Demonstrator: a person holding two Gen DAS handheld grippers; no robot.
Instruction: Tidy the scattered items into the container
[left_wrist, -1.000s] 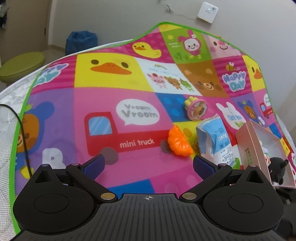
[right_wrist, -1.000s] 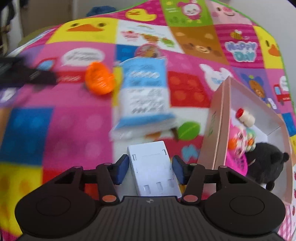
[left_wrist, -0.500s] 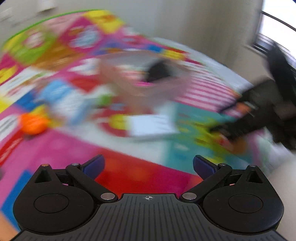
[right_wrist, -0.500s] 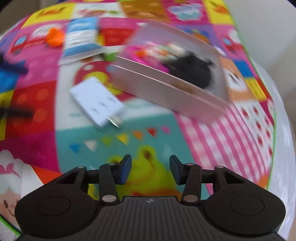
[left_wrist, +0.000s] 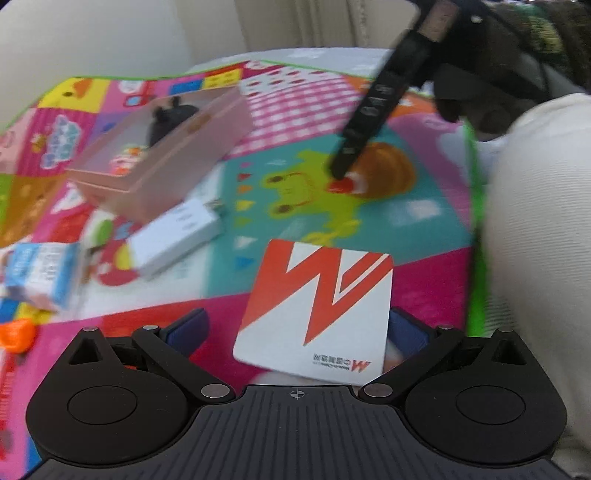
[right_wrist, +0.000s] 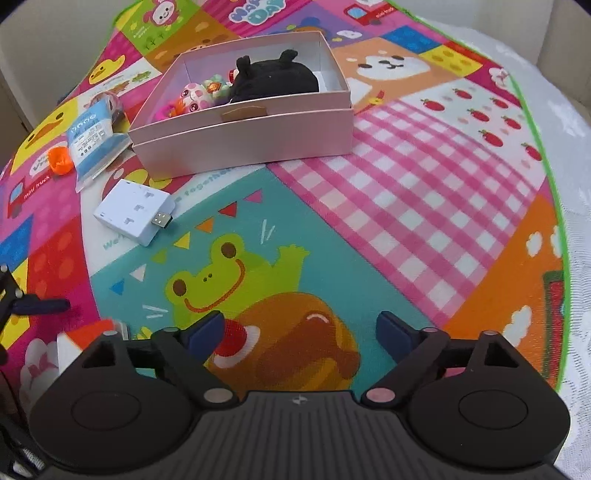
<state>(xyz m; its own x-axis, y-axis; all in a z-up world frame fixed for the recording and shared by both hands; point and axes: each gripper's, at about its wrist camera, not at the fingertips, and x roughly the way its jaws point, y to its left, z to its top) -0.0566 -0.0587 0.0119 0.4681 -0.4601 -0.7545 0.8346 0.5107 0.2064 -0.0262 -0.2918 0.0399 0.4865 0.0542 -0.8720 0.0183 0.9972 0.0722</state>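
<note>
**Both grippers over mat, nothing gripped**

Left gripper (left_wrist: 295, 328) stood wide open around a red-white card (left_wrist: 317, 306) lying on the mat (left_wrist: 406, 229), pads not touching. Right gripper (right_wrist: 301, 326) was opening, empty. Pink box (right_wrist: 251, 129) held a black plush (right_wrist: 275, 77). White adapter (right_wrist: 133, 212), blue packet (right_wrist: 90, 138) and orange toy (right_wrist: 59, 160) lay near the box.

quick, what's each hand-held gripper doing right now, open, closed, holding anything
Left hand-held gripper: open, jaws wide around the red-and-white card, not clamped on it.
Right hand-held gripper: jaws opening, nothing between them, only the play mat below.
</note>
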